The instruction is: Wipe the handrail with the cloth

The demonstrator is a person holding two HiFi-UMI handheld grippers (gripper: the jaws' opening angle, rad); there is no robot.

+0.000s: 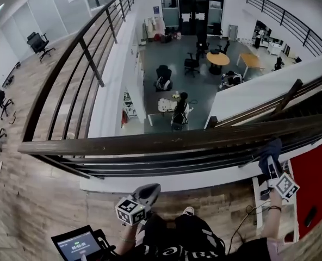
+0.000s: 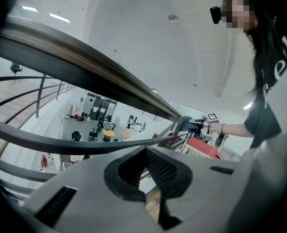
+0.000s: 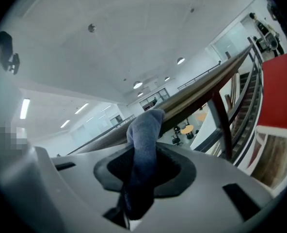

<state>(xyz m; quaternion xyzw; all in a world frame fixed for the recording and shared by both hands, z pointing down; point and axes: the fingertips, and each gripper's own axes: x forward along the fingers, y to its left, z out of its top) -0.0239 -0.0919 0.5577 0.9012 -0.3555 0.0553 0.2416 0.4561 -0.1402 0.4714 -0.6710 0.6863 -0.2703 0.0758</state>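
Cloth [image 3: 144, 130] clamped in right gripper [image 3: 142, 166] against handrail [image 3: 192, 98]; left gripper [image 2: 144, 173] jaws together, empty.

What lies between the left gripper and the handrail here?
In the head view, thinner lower rails and a white ledge lie between the left gripper and the handrail.

Two pale grey moulded shells here, the left gripper [image 1: 150, 190] and the right gripper [image 1: 271, 165], each with a white cube of black square markers [image 1: 129, 211] [image 1: 286, 187] and dark ribbed pads [image 2: 160, 166] lining the jaw throat. The person wears a black short-sleeved T-shirt [image 2: 267, 115] with white lettering, a light shoe [image 1: 188, 211] and a dark band [image 1: 274, 208] on the right wrist. That looks like a small black camera [image 2: 215, 14] at the head.
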